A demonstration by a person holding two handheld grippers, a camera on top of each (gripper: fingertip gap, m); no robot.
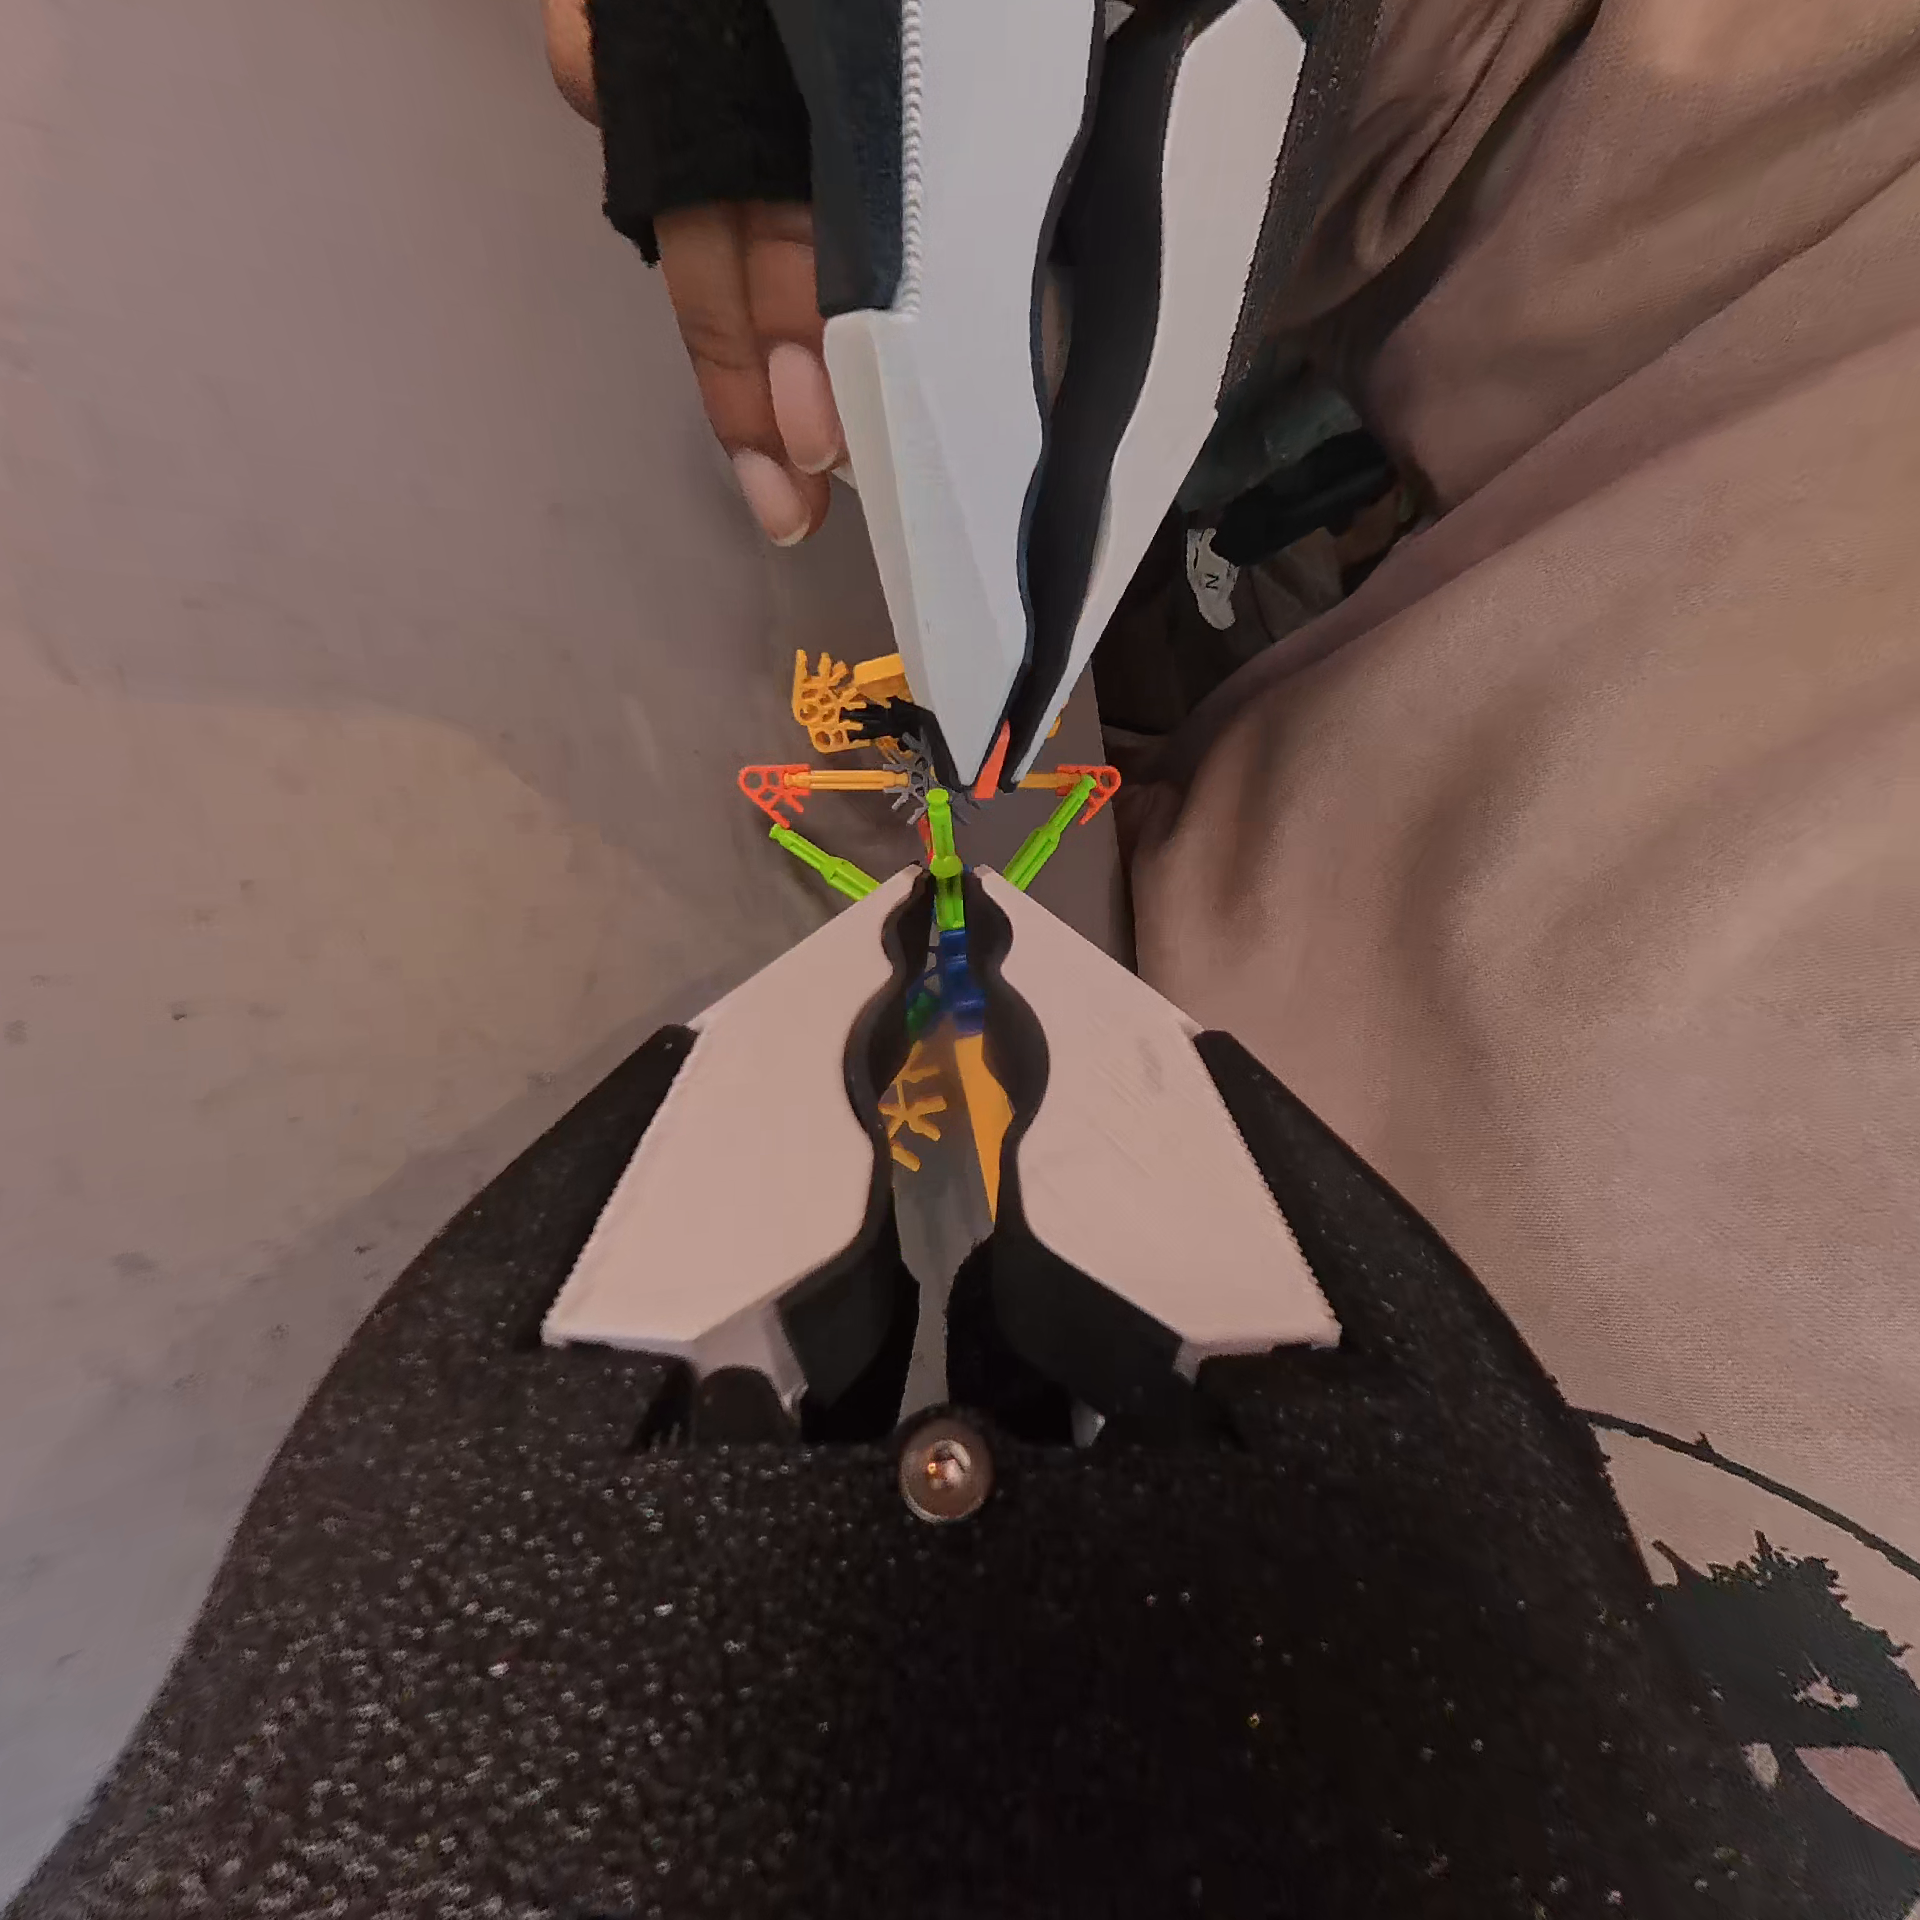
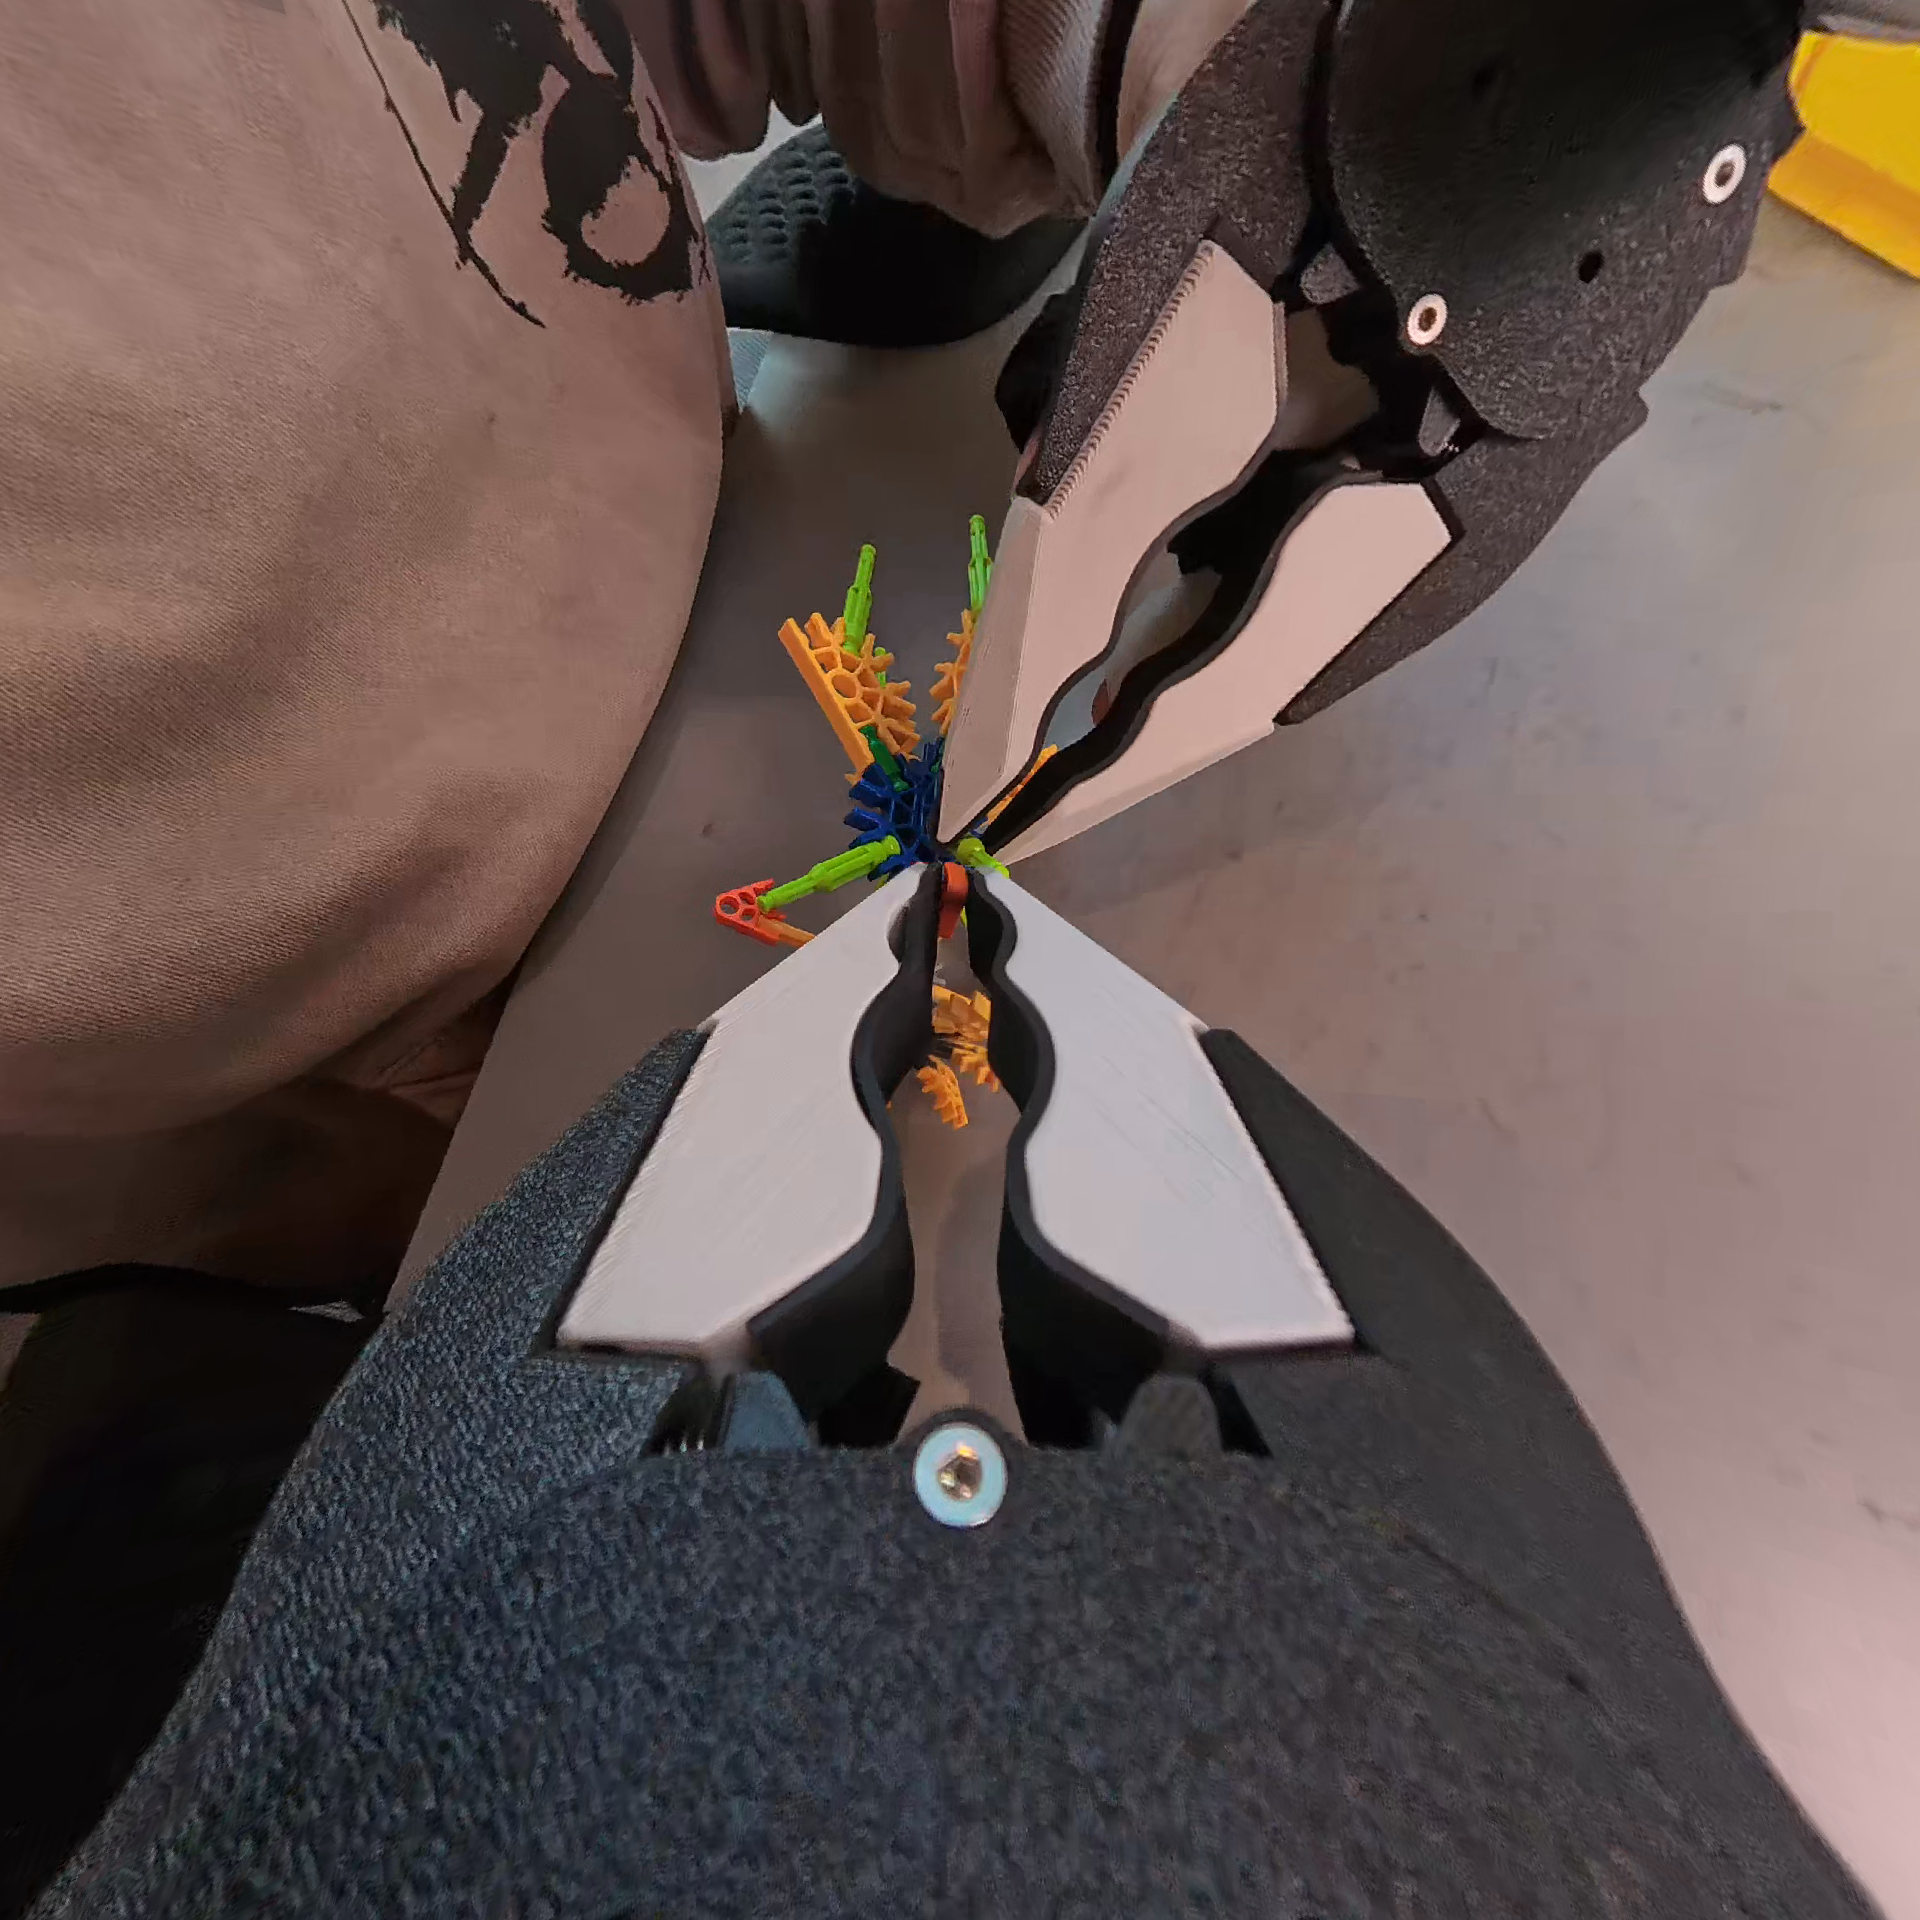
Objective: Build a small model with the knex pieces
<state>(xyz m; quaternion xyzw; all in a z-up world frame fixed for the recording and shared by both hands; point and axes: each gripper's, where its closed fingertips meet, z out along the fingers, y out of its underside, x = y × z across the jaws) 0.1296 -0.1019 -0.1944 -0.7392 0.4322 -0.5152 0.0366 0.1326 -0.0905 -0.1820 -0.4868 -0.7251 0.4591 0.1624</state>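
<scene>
Left gripper (image 1: 948, 883) points forward and level, jaws nearly together, pinching a lime green rod (image 1: 943, 847) of the toy construction model (image 1: 914, 790), with blue and yellow pieces sitting between its fingers. The model is held in the air between both grippers, above a pale grey floor (image 1: 312, 935) and close to the person's beige sweatshirt (image 1: 1558, 831). Right gripper (image 2: 951, 883) meets it tip to tip from the opposite side, a bare hand (image 1: 764, 416) in a black fingerless glove beside it; jaws nearly together, pinching an orange-red piece (image 2: 954, 894) of the model.
</scene>
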